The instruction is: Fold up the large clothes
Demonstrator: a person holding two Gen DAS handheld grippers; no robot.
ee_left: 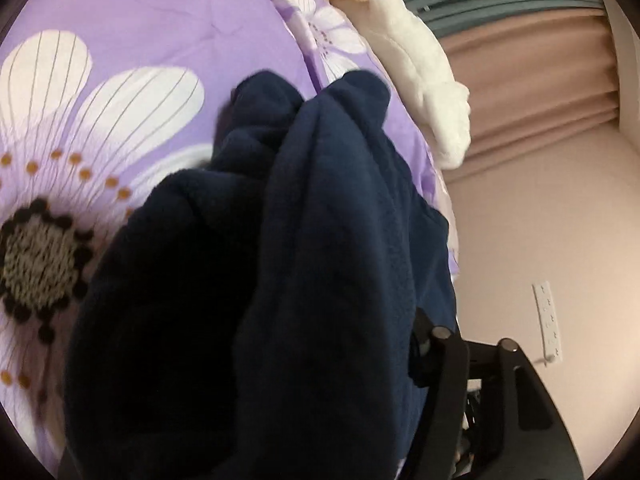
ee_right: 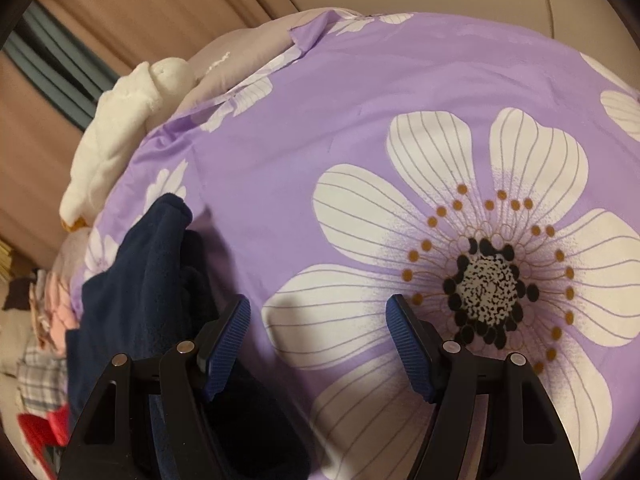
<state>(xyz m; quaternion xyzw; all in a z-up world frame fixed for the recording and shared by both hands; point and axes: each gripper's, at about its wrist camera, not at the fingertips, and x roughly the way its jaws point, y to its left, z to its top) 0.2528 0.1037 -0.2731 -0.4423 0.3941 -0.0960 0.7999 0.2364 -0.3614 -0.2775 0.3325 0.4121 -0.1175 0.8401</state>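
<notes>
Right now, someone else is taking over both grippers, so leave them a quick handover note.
Right claw: open, empty, hovering over the purple flowered bedspread.
Left claw: mostly buried under the navy fleece garment; only one arm shows, so grip unclear.
The garment is bunched at the bed's edge, beside the white plush toy.
Done: no neat fold visible yet.
Left: spread the fleece flat on the bedspread, then fold it.

Navy garment (ee_right: 132, 280) on floral bedspread (ee_right: 340, 100)
</notes>
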